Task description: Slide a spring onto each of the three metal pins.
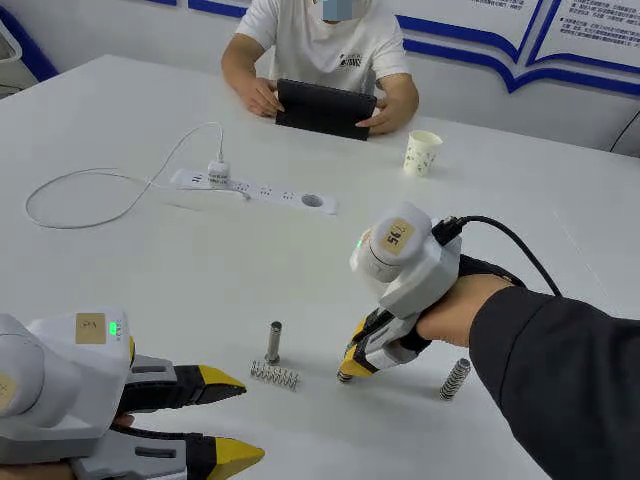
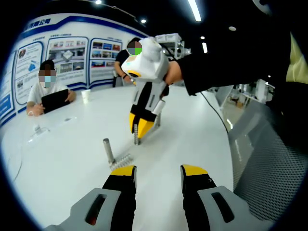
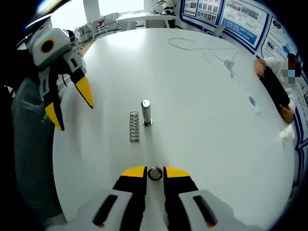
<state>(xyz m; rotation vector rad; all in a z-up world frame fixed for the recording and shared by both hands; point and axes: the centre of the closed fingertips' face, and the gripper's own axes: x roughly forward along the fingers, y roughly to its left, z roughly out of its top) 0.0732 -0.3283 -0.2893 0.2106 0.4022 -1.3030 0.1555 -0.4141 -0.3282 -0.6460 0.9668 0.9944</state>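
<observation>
Down at the lower left of the head view, the left gripper (image 1: 245,420) hung with its yellow-tipped jaws spread apart and nothing between them. Right of centre, the right gripper (image 1: 350,368) pointed down at the white table (image 1: 150,300). Its jaws were closed on the held pin (image 3: 154,173), whose round metal top showed between the tips in the right gripper view. Coils seemed to wrap it below the tips, though that was hard to tell. Between the two grippers the upright pin (image 1: 273,342) stood bare, with a loose spring (image 1: 275,375) lying on the table just beside its base. A second spring (image 1: 455,378) sat at the lower right, near the dark sleeve (image 1: 560,370).
</observation>
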